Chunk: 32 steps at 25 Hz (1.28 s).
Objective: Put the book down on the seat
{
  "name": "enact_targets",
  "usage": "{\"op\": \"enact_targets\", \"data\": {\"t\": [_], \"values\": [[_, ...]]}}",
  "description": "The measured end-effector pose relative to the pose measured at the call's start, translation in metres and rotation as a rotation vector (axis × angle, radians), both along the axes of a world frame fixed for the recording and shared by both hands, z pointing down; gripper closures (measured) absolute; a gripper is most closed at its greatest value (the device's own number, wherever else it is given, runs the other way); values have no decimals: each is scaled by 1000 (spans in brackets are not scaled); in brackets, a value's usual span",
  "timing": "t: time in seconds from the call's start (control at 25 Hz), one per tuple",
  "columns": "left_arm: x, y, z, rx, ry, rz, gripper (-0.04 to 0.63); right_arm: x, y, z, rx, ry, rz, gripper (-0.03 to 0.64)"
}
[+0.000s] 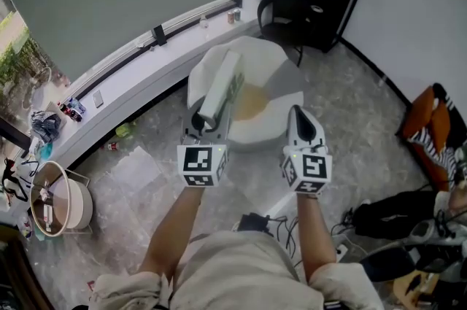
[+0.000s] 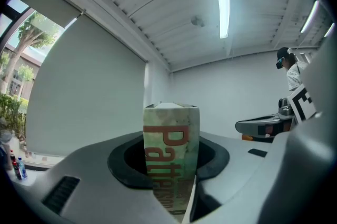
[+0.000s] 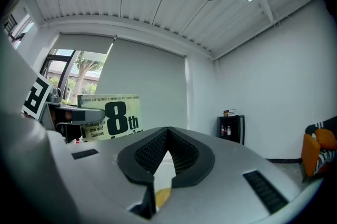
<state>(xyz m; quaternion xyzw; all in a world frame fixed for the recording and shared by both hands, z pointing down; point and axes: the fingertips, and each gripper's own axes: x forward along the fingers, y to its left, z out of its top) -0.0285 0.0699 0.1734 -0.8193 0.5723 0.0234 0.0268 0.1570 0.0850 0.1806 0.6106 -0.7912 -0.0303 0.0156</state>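
My left claw [image 1: 206, 120] is clamped on the book [image 1: 221, 84]: both pads press its covers near one end, and in the left gripper view the pale green spine with red lettering stands straight up between the jaws. From the head view the book points away from me and lies over the near left part of the white seat [image 1: 276, 53], above its cushion and beside a yellowish patch [image 1: 252, 101] on it; I cannot tell whether the far end touches the seat. My right claw [image 1: 301, 119] holds nothing, its jaws drawn together so the tips meet, and it hangs over the near right edge of the same seat, well apart from the book. In the right gripper view the book's cover shows off to that claw's left, with a big black "8th" printed on it. Behind the seat a black chair [image 1: 281, 12] and a black shelf [image 1: 333, 4] stand against the white wall.
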Motion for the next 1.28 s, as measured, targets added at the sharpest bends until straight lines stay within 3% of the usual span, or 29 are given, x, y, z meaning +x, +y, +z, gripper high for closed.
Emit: {"op": "enact_targets", "data": {"t": [0.36, 0.76, 1.28], "values": [[15, -56, 16, -22, -8, -2, 428, 14, -57, 18, -21, -12, 5, 614], [-21, -154, 31, -22, 32, 22, 430, -23, -151, 30, -35, 33, 35, 614], [-68, -291, 28, -18, 20, 50, 430, -77, -288, 24, -22, 55, 47, 614]]}}
